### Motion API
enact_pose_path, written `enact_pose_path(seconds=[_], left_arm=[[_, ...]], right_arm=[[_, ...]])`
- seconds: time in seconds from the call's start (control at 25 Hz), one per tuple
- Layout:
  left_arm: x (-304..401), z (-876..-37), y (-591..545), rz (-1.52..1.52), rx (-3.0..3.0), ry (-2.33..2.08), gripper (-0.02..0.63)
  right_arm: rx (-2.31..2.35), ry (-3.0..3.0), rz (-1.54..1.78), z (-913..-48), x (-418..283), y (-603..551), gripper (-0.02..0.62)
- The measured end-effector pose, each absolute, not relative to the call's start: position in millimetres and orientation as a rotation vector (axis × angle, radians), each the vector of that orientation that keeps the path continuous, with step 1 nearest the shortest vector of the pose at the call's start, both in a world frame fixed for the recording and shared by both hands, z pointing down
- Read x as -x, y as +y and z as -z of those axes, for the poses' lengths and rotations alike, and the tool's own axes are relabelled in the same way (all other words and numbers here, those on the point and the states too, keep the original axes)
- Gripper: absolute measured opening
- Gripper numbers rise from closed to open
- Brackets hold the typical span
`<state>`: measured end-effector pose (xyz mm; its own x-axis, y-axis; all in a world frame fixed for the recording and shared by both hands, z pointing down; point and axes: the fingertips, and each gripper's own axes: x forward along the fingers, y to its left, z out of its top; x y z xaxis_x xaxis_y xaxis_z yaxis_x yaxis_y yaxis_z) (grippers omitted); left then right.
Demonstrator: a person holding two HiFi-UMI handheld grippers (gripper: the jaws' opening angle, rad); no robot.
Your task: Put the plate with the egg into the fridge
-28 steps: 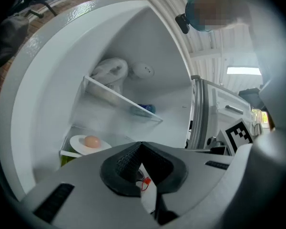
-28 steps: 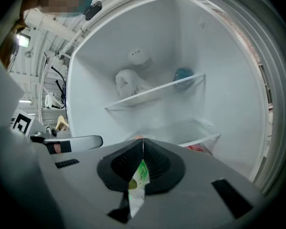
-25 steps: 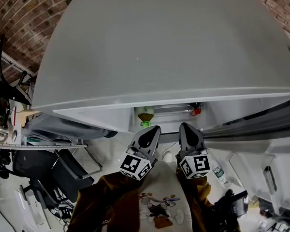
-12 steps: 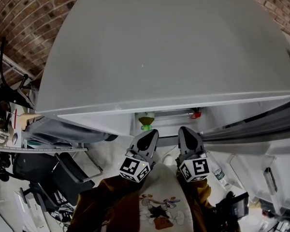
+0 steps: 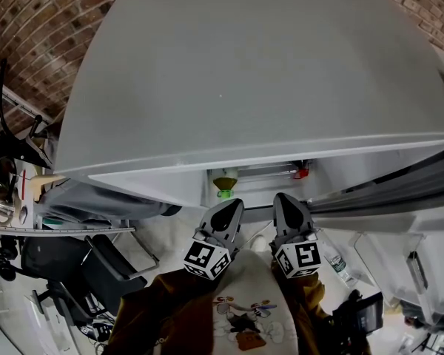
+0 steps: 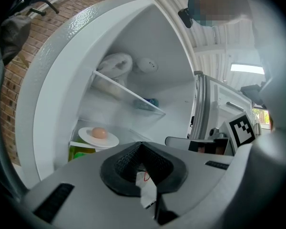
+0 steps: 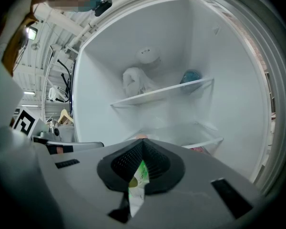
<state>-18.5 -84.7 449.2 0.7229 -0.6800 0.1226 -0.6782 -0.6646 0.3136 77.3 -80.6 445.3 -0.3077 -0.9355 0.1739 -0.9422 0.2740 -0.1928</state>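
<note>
We look into the open fridge from both gripper views, and there is the plate: white, round and shallow, lying flat on a lower glass shelf at the left of the compartment, close to the left wall. The egg rests at the plate's middle, pale brownish-pink, smooth and whole. Just under that shelf we see something yellow-green, too small to name. Higher up, an upper glass shelf carries a crumpled white bag toward the back and a small blue-green thing further right. The left gripper is outside the compartment, well apart from the plate, its two black-padded jaws pressed together with nothing between them. The right gripper points into the same compartment, jaws likewise together and empty. From the head view we see the two grippers side by side below the fridge's broad grey top, each with its marker cube toward us, over brown sleeves and a printed shirt.
</note>
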Motion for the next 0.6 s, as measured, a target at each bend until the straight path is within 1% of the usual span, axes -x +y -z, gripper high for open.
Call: enact_pose_path(seconds=[0.6], left_arm=[[22.5,-454.2,-80.0,-0.004,-2.581,-1.050,0.008]], right_arm=[[-1.844,-2.474,-0.426,-448.6,-73.9,-75.7,0.005]])
